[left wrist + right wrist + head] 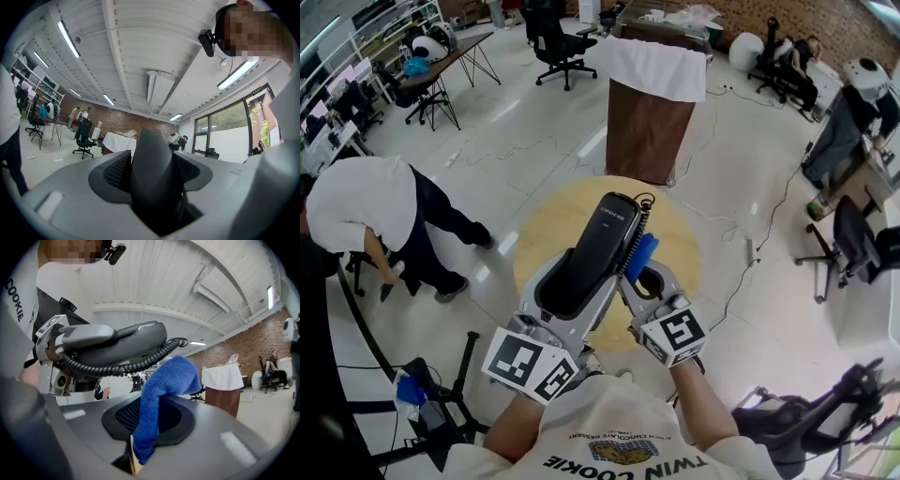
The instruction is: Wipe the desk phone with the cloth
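Both forearms (514, 427) out front, grippers level; left gripper (577, 281) clamped on handset (598, 246), right gripper (645, 277) just beside it, pinching cloth (641, 255).

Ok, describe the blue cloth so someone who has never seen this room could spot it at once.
Look above the round wooden table, where a black phone handset is held up. Just right of it, beside the coiled cord, the cloth sticks out of the right hand-held gripper. It is soft and bright blue; everything around it is black or grey.
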`<action>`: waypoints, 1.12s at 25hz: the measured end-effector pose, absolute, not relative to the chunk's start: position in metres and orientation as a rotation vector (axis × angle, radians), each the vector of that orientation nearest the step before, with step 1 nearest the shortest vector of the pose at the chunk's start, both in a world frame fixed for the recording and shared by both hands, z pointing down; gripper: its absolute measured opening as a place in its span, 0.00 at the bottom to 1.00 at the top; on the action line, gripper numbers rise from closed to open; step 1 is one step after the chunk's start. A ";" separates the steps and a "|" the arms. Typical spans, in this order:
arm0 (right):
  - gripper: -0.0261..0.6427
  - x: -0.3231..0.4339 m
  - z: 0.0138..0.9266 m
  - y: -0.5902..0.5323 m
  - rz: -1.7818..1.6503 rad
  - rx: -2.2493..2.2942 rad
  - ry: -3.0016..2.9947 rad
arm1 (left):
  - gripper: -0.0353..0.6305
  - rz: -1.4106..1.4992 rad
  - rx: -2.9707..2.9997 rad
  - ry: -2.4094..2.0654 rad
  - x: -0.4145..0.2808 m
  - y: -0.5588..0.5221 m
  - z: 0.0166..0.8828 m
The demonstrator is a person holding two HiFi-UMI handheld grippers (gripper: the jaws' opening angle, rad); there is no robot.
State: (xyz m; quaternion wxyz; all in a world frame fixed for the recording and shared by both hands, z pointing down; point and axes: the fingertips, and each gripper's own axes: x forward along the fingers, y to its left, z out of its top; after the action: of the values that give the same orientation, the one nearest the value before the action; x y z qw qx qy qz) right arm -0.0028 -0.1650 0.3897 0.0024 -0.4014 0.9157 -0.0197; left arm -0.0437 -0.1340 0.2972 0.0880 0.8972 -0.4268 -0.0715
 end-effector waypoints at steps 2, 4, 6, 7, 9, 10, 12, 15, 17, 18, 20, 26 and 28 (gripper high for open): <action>0.13 -0.010 0.395 -0.155 -0.071 -1.229 2.893 | 0.46 -0.224 2.662 -1.266 -0.042 -0.136 0.297; 0.13 -0.017 0.402 -0.144 -0.082 -1.198 2.914 | 0.46 -0.236 2.651 -1.261 -0.041 -0.139 0.299; 0.13 -0.025 0.409 -0.134 -0.093 -1.165 2.940 | 0.46 -0.247 2.637 -1.255 -0.041 -0.141 0.300; 0.13 -0.029 0.413 -0.129 -0.099 -1.150 2.954 | 0.46 -0.249 2.632 -1.254 -0.042 -0.143 0.301; 0.13 -0.036 0.418 -0.119 -0.105 -1.123 2.983 | 0.46 -0.251 2.624 -1.256 -0.042 -0.145 0.302; 0.13 -0.040 0.420 -0.114 -0.105 -1.108 2.998 | 0.46 -0.253 2.621 -1.256 -0.042 -0.145 0.302; 0.13 -0.048 0.421 -0.104 -0.094 -1.070 3.026 | 0.46 -0.258 2.617 -1.256 -0.042 -0.145 0.302; 0.13 -0.059 0.425 -0.090 -0.068 -1.025 3.064 | 0.46 -0.261 2.614 -1.258 -0.044 -0.146 0.303; 0.13 -0.063 0.426 -0.084 -0.059 -1.003 3.089 | 0.46 -0.262 2.612 -1.261 -0.046 -0.147 0.302; 0.13 -0.065 0.427 -0.081 -0.060 -0.991 3.095 | 0.46 -0.263 2.610 -1.262 -0.046 -0.148 0.303; 0.13 -0.068 0.429 -0.078 -0.067 -0.972 3.095 | 0.46 -0.265 2.605 -1.264 -0.047 -0.148 0.303; 0.13 -0.065 0.426 -0.080 -0.076 -0.980 3.074 | 0.46 -0.278 2.584 -1.263 -0.050 -0.150 0.307; 0.13 -0.053 0.423 -0.083 -0.104 -1.023 3.033 | 0.46 -0.282 2.578 -1.267 -0.051 -0.152 0.307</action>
State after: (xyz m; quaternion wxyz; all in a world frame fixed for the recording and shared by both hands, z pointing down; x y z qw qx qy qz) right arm -0.0528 -0.0828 0.4232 -0.0307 -0.3192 0.9466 -0.0325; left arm -0.0510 -0.1517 0.3074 0.1275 0.8859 -0.4354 -0.0971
